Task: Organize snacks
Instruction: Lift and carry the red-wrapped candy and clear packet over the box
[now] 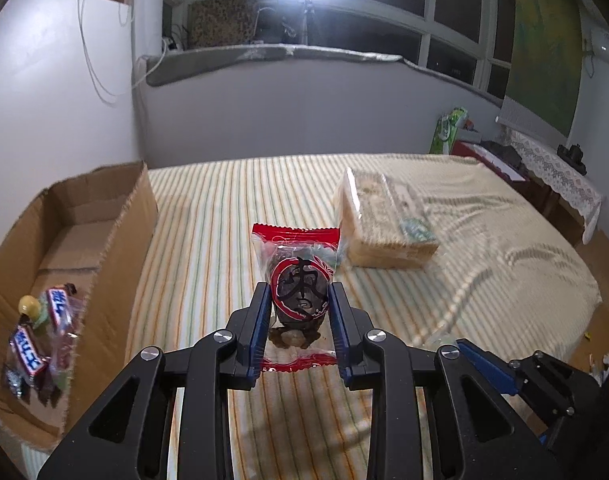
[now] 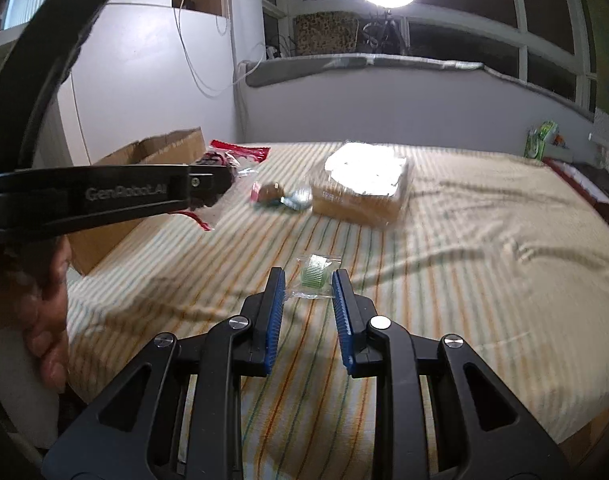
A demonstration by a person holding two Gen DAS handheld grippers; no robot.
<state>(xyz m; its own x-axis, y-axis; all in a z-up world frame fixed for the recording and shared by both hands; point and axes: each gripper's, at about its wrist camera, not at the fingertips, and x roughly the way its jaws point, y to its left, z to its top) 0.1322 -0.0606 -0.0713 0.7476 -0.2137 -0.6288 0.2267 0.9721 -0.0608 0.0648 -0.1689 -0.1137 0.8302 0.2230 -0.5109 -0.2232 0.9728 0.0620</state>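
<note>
A cardboard box (image 1: 76, 248) sits at the bed's (image 1: 484, 248) left edge with snack bars (image 1: 40, 340) in it; a wrapped bread pack (image 1: 380, 220) lies mid-bed to its right.

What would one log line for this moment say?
left hand-held gripper: shut on red-wrapped snack | right hand-held gripper: open, green candy ahead | cardboard box: holds snacks

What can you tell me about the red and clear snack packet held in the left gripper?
The red and clear plastic snack packet is a small sealed wrapper with red crimped ends and a red ring with a black character printed on it. A dark, wrinkled snack shows through. It stands upright, lifted above the striped bedcover, pinched at both sides by the blue pads of the left gripper. Nothing else touches it.
</note>
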